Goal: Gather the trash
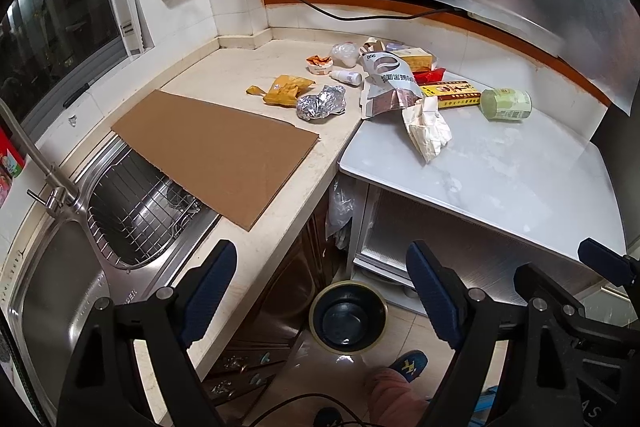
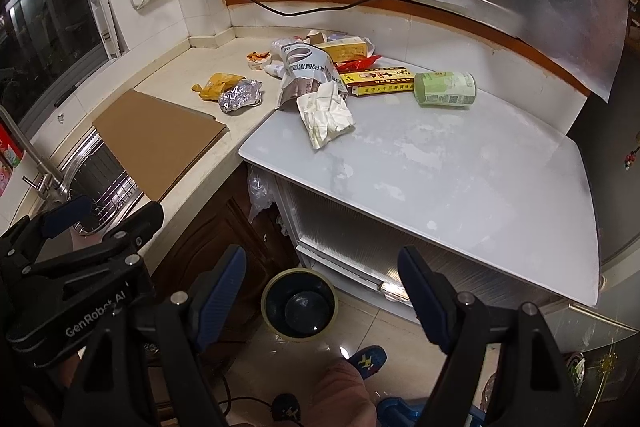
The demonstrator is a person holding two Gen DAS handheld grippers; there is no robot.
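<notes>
**Still nothing gripped: trash heaped at twelve o'clock, bin on the floor below**

Plainly, both tongs are empty and well short of the rubbish. The pale stone counter (image 1: 248,67) runs along the wall, with a white tabletop (image 2: 460,179) butted against it; a brown cardboard sheet (image 1: 216,151) lies across the counter and overhangs the steel sink (image 1: 60,291) at about nine o'clock in the left view.

The trash pile (image 2: 320,75) straddles the seam between counter and tabletop, at roughly twelve o'clock from either gripper and far beyond the fingertips. Nearest the front is a crumpled white wrapper (image 2: 326,113), its long axis running from eleven to five o'clock. At one o'clock a green cylinder (image 2: 445,89) lies on its side, long axis across the view. A foil ball (image 2: 240,95) and an orange packet (image 2: 216,85) sit at eleven o'clock on the counter.

The wrapper and cylinder look closer to the right gripper (image 2: 322,293), the foil and packet to the left gripper (image 1: 320,287). Both hang with fingers spread wide, nothing between them, directly over the round dark bin (image 2: 300,303) on the tiled floor, at six o'clock under the table edge. Reaching forward and upward comes first, I judge.
</notes>
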